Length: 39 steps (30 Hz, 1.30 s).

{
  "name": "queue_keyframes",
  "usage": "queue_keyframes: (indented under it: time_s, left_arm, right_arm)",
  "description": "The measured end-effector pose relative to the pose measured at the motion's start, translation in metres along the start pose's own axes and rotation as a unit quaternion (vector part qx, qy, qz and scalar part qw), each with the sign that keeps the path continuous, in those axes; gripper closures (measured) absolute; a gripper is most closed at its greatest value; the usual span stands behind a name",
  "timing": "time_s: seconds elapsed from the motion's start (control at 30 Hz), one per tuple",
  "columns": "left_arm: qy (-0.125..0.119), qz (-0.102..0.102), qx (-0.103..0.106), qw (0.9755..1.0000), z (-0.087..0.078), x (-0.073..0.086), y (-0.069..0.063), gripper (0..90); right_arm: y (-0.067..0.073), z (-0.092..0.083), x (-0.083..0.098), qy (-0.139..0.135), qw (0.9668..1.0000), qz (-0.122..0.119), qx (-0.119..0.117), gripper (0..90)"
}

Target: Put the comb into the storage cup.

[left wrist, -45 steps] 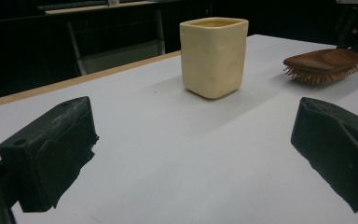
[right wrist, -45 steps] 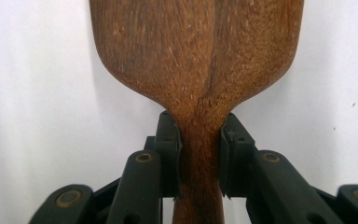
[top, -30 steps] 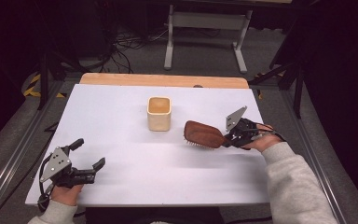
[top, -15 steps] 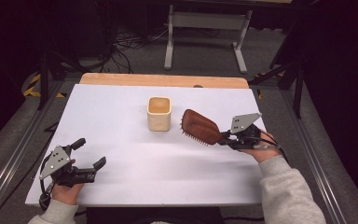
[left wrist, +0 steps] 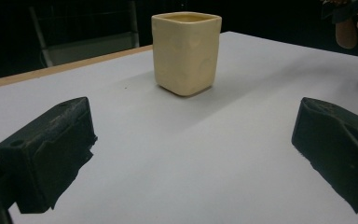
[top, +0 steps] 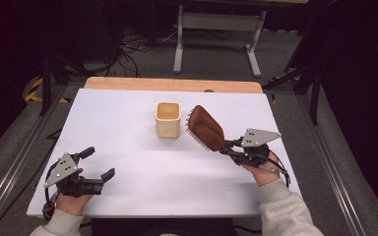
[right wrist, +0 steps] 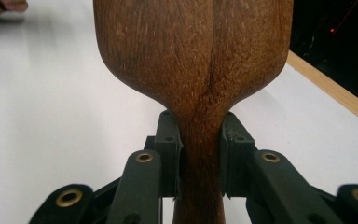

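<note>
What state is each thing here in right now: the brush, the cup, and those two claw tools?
wooden hairbrush: lifted off the table, tilted, bristles facing down-left, handle clamped.
cream square cup: upright on the white table, untouched, open top.
right gripper: shut on the brush handle.
left gripper: open, holding nothing, low near the table's front edge.

The left gripper [top: 100,164] rests low by the near left edge, jaws wide apart, held in the left hand [top: 71,199]. The right gripper [top: 228,147], jaws clamped tight, is raised in the right hand [top: 262,172].
</note>
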<state>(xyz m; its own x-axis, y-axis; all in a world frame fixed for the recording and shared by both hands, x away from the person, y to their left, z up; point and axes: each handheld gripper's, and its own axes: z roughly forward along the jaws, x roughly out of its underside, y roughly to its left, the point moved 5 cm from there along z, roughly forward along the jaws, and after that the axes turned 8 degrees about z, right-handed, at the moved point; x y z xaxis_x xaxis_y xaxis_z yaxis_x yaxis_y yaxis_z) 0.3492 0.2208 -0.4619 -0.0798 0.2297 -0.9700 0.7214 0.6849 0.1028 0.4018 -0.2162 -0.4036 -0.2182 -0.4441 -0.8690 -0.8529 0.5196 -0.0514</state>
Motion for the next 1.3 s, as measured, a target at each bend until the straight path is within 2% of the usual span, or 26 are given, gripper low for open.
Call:
queue_keyframes:
  time_s: [0.07, 0.17, 0.33, 0.57, 0.8, 1.1, 1.17, 1.3]
  left_arm:
    - [0.000, 0.000, 0.003, 1.0000, 0.000, 0.000, 0.000, 0.3]
    - [-0.002, 0.003, 0.007, 1.0000, -0.001, -0.001, -0.001, 2.1]
    - [-0.004, -0.001, 0.007, 1.0000, 0.000, -0.002, -0.001, 3.1]
    - [-0.003, -0.008, 0.014, 0.9999, 0.005, -0.005, -0.001, 4.3]
    - [-0.002, -0.013, 0.032, 0.9994, 0.013, -0.015, -0.005, 3.8]
    - [-0.007, -0.029, 0.069, 0.9971, 0.031, -0.039, -0.013, 0.3]
    - [-0.010, -0.027, 0.075, 0.9967, 0.036, -0.046, -0.015, 0.3]
    - [-0.010, -0.017, 0.086, 0.9961, 0.045, -0.058, -0.021, 0.3]
  right_arm:
    - [0.006, 0.004, 0.000, -0.018, 0.9997, 0.014, 0.001, 72.8]
    - [0.012, 0.010, 0.002, -0.038, 0.9990, 0.023, 0.011, 72.8]
    - [0.021, 0.019, 0.004, -0.056, 0.9977, 0.032, 0.019, 72.8]
    - [0.034, 0.035, 0.008, -0.080, 0.9957, 0.043, 0.015, 72.8]
    - [0.043, 0.046, 0.010, -0.079, 0.9959, 0.043, 0.014, 72.7]
    - [0.049, 0.052, 0.009, -0.087, 0.9951, 0.043, 0.021, 72.7]
    - [0.051, 0.054, 0.008, -0.086, 0.9952, 0.035, 0.030, 72.7]
    - [0.054, 0.058, 0.007, -0.090, 0.9948, 0.035, 0.033, 72.7]
